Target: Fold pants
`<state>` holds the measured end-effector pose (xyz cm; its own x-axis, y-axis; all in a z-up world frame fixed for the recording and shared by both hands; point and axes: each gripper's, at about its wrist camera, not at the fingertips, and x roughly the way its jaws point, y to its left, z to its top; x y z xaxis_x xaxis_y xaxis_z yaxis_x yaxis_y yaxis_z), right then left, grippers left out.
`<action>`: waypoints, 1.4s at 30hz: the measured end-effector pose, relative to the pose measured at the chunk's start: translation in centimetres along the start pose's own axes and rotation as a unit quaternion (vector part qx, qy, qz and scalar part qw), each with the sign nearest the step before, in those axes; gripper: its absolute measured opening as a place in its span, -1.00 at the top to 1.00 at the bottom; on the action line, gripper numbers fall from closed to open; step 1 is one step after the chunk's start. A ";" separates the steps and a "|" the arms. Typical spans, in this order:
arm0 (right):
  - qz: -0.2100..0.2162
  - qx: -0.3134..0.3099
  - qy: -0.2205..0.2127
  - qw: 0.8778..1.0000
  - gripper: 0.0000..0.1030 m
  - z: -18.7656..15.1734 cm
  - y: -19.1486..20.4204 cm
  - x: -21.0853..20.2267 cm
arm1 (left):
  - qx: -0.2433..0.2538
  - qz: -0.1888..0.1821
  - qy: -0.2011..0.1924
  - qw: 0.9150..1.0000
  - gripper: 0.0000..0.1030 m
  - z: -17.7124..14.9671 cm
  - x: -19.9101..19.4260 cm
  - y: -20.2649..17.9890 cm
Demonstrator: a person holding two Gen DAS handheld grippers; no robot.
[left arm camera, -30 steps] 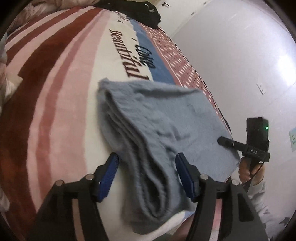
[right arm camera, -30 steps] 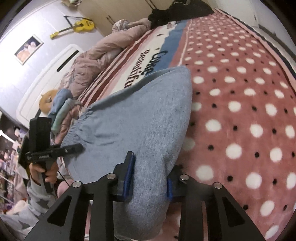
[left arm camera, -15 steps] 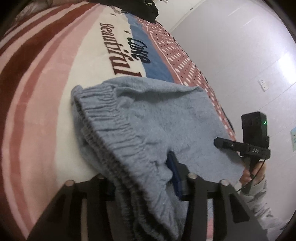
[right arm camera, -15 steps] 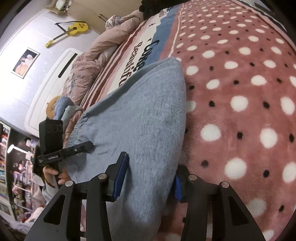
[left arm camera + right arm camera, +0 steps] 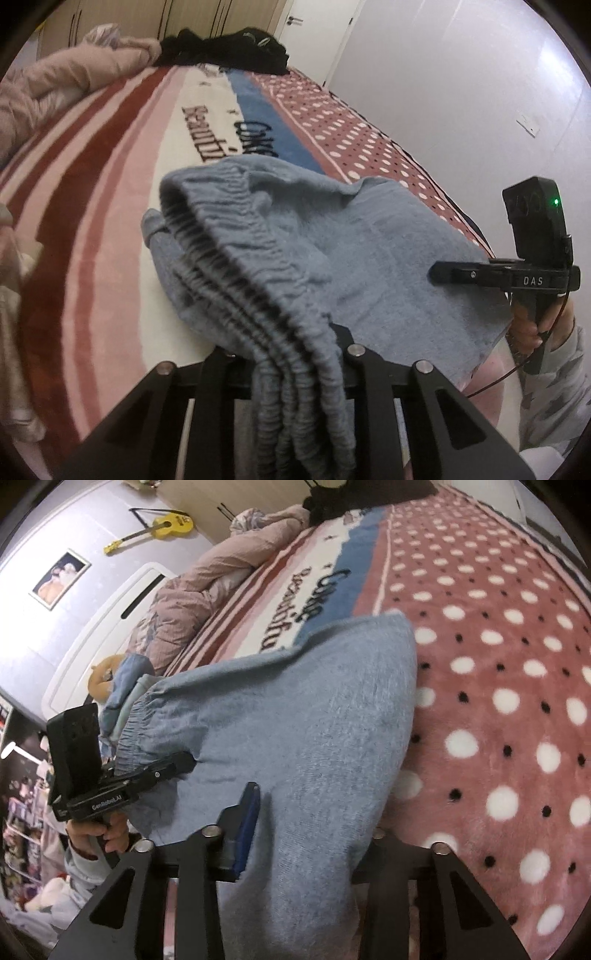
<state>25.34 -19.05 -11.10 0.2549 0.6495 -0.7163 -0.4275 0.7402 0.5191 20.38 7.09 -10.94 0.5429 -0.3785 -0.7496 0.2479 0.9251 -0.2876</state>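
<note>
Blue-grey fleece pants (image 5: 369,240) lie folded on the bed blanket (image 5: 92,184). My left gripper (image 5: 295,354) is closing its jaws on the bunched elastic waistband (image 5: 236,258). The cloth drapes over the pads and hides them, and the waistband is raised off the blanket. In the right wrist view the pants (image 5: 295,720) fill the centre. My right gripper (image 5: 306,830) is closing on the thick folded edge, with one blue pad (image 5: 247,819) pressed into the cloth and the other buried. Each view shows the other gripper at the far corner, the right one (image 5: 461,275) and the left one (image 5: 166,768).
A pink duvet (image 5: 55,85) and dark clothes (image 5: 229,51) lie at the far end of the bed. Folded garments (image 5: 125,686) are stacked by the headboard, under a yellow guitar (image 5: 162,528). A white wall (image 5: 461,92) runs along the polka-dot side (image 5: 498,701).
My left gripper went from open around the waistband to closed on it and rose, and the waistband came up bunched. My right gripper's jaws narrowed on the folded edge.
</note>
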 end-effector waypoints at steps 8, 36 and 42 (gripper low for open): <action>-0.010 -0.041 -0.017 0.999 0.69 0.1 5.8 0.3 | 0.012 0.018 -0.044 0.999 0.66 -0.4 -5.1 1.6; 0.094 -0.168 -0.076 0.978 0.71 12.5 35.3 10.8 | -0.061 0.103 -0.129 0.984 0.67 6.9 -28.9 24.2; 0.085 -0.182 -0.055 0.978 0.71 14.4 39.1 15.9 | -0.103 0.116 -0.112 0.982 0.67 6.2 -28.7 30.2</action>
<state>25.15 22.72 4.47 0.2362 0.7881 -0.5684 -0.7473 0.5213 0.4122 17.27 45.68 5.60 0.7334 -0.1334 -0.6666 -0.0582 0.9646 -0.2572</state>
